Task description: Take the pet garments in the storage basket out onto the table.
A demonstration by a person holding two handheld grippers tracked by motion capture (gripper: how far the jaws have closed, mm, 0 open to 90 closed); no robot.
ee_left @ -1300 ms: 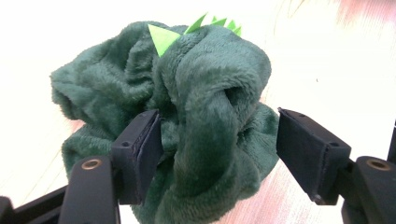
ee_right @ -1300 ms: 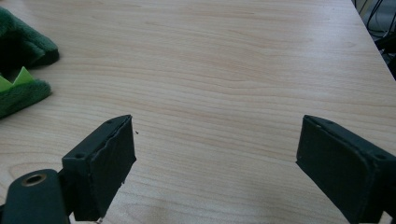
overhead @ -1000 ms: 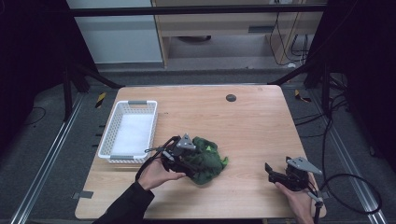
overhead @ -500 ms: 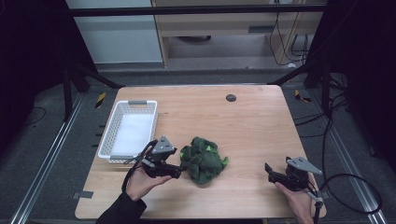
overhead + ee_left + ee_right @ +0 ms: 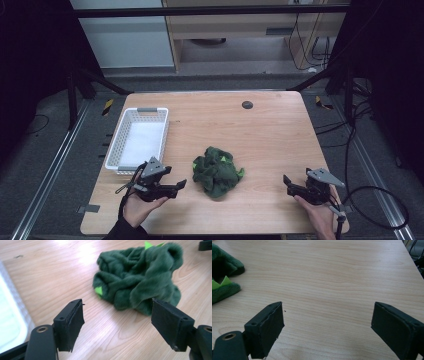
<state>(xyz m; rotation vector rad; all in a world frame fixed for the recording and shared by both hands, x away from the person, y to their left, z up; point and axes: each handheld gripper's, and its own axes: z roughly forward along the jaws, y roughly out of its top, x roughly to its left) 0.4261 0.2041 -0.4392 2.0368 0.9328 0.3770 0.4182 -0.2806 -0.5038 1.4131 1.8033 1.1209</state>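
Green plush cloth (image 5: 217,171) lies crumpled mid-table (image 5: 270,130), right of the white basket (image 5: 137,140); we cannot tell what it is. Our left gripper (image 5: 172,188) and right gripper (image 5: 289,183) hover spread, empty. Lime tags (image 5: 99,290) show clearly from our left gripper view.

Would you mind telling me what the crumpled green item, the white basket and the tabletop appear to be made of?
The crumpled dark green cloth looks like plush fleece: fuzzy pile, soft folds, bright green trim. The white rectangular basket seems moulded plastic, with slotted walls. The light wooden table shows grain under a smooth sheen, possibly laminate.
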